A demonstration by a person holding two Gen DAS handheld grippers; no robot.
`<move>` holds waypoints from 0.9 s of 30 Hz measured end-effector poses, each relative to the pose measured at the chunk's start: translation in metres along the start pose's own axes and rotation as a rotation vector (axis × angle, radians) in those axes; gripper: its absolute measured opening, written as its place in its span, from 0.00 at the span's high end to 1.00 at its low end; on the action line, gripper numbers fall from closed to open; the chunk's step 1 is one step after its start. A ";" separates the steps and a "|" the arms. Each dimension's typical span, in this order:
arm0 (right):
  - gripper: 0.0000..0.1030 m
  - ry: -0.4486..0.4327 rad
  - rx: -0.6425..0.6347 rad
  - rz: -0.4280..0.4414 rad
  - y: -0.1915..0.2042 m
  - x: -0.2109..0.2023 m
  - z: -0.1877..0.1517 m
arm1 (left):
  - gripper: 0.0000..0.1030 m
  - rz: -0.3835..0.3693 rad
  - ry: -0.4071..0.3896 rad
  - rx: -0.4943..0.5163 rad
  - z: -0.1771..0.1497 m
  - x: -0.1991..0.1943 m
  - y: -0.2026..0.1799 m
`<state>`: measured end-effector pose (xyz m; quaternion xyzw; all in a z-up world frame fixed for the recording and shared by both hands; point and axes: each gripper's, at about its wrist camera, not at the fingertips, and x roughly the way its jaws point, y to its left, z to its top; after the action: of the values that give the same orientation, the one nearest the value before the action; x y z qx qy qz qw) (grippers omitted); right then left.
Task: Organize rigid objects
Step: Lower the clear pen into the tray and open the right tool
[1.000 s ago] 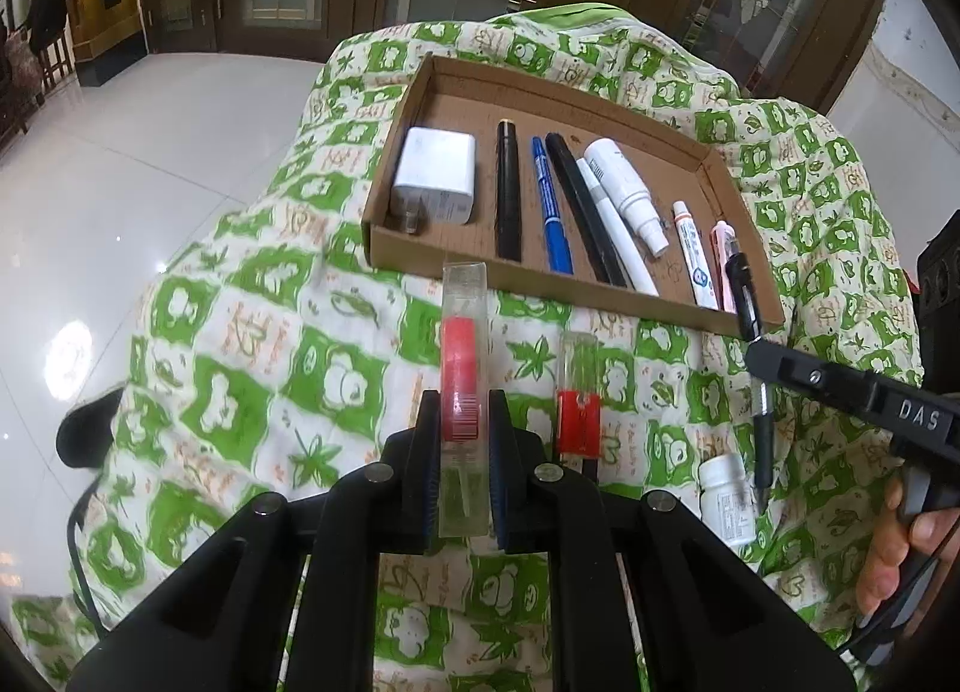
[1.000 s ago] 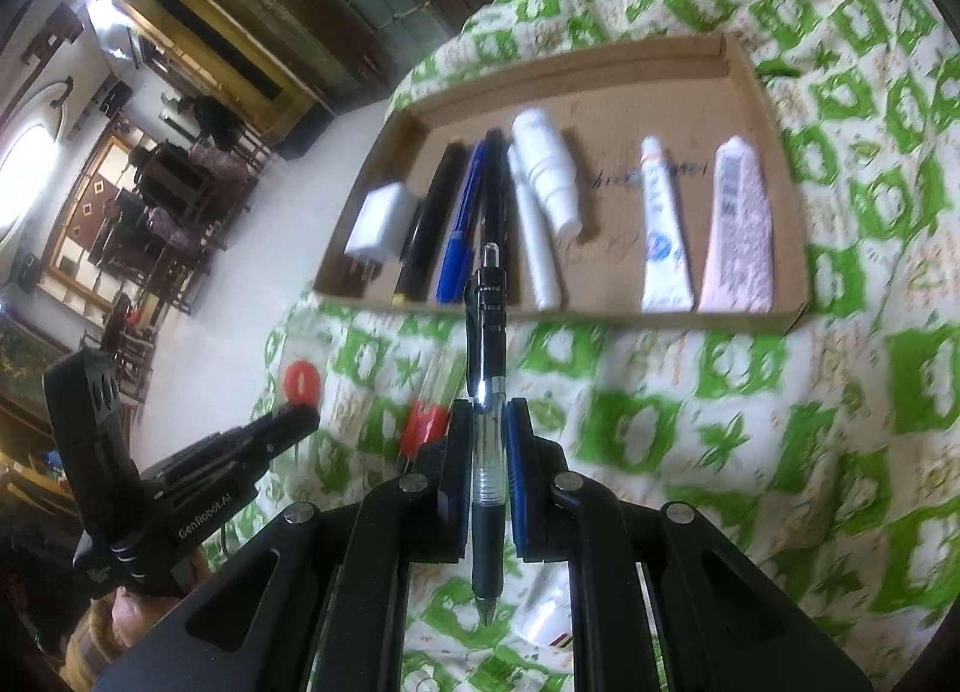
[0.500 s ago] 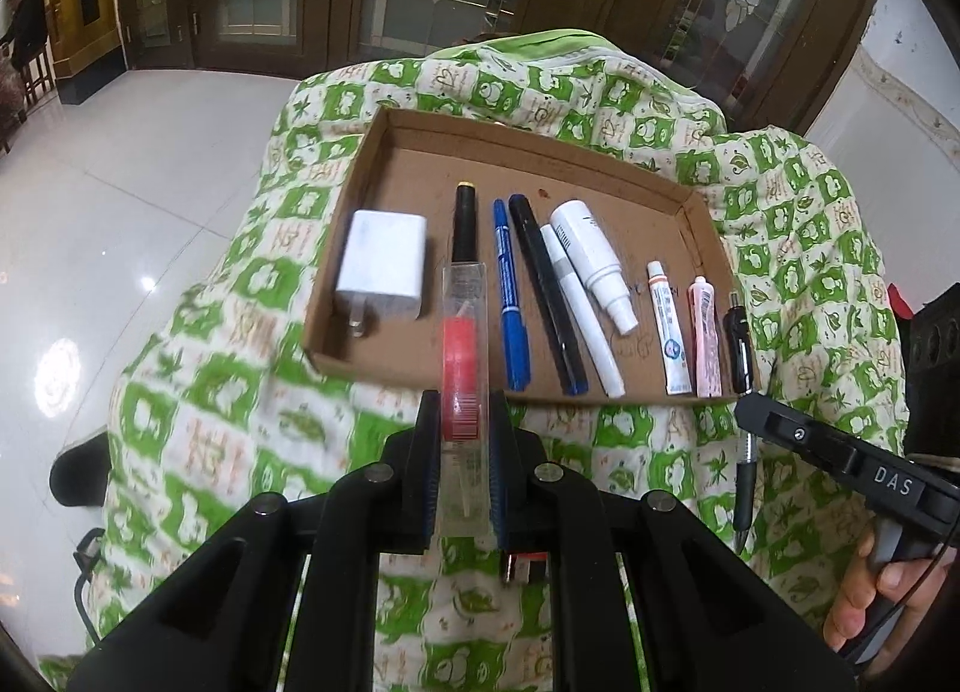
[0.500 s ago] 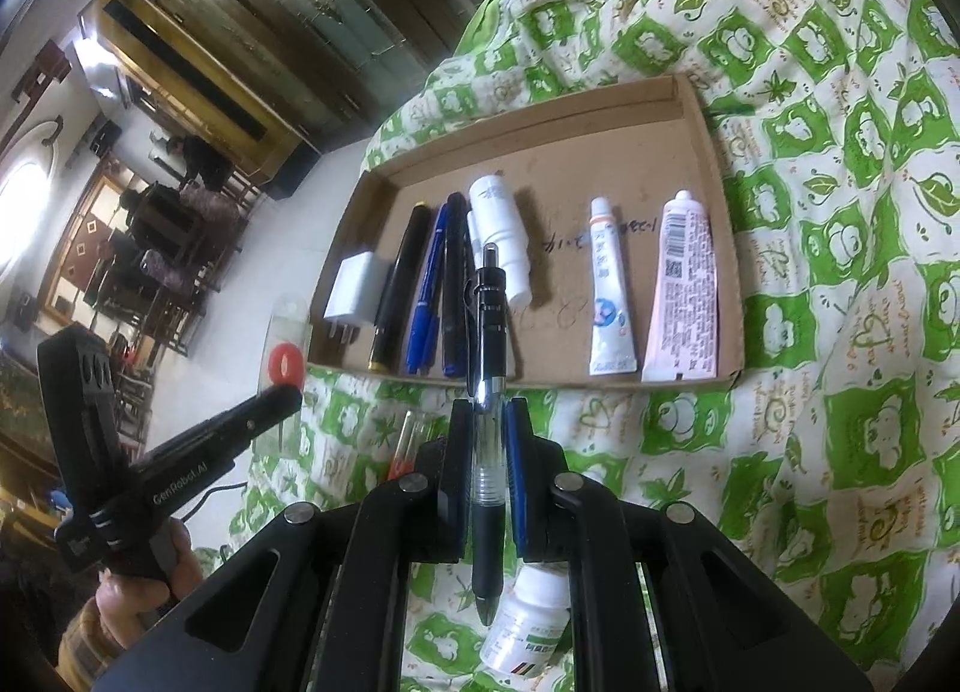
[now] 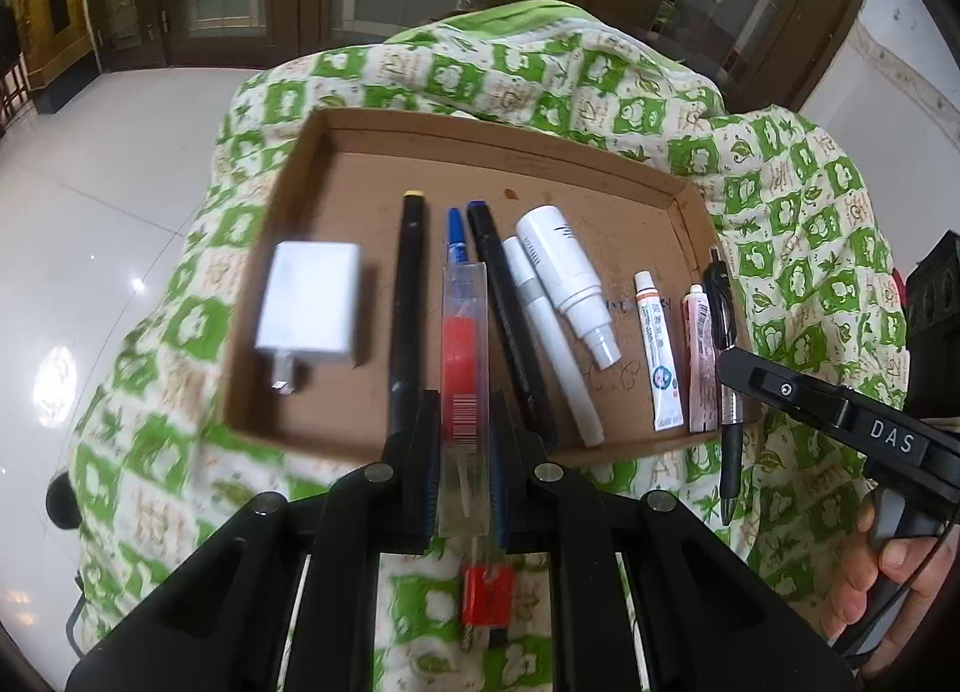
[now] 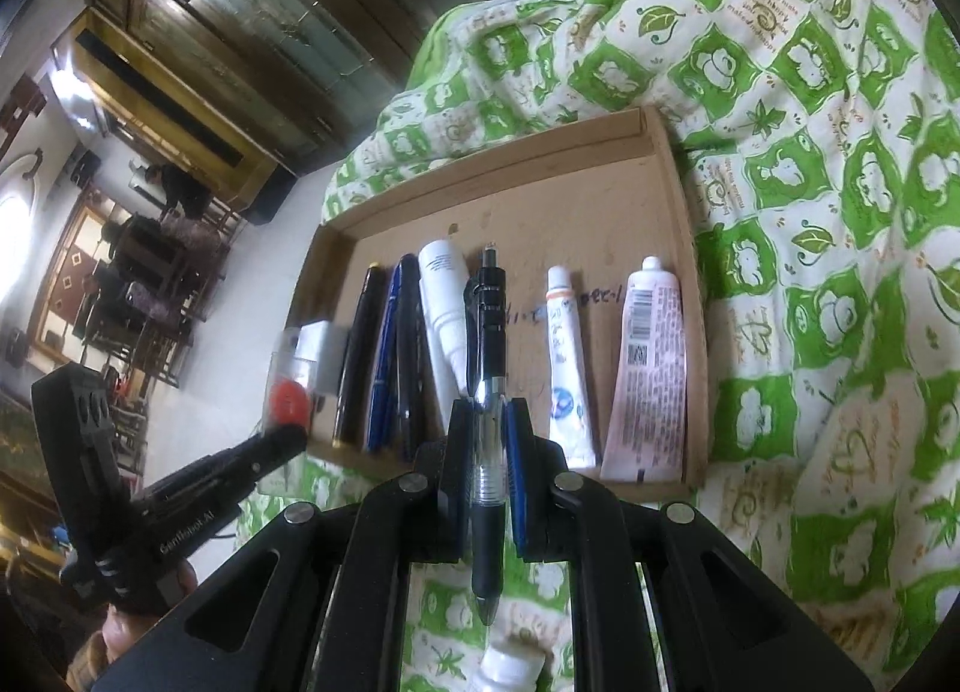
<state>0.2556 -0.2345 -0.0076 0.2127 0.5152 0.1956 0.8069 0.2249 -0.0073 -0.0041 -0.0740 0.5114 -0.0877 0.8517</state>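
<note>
Cardboard tray (image 5: 288,224) below — both jaws clamped: clear tube (image 5: 463,368), black pen (image 6: 489,392).

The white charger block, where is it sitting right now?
In the left wrist view the white charger block lies at the left end of the cardboard tray, just left of the black pen with the yellow tip.
</note>
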 end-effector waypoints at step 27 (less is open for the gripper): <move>0.90 0.068 -0.025 -0.123 -0.031 0.051 0.077 | 0.89 -0.051 0.090 0.058 0.056 0.085 -0.081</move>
<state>0.3487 -0.2439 -0.0340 0.1639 0.5519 0.1591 0.8020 0.3075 -0.1033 -0.0335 -0.0584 0.5442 -0.1272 0.8272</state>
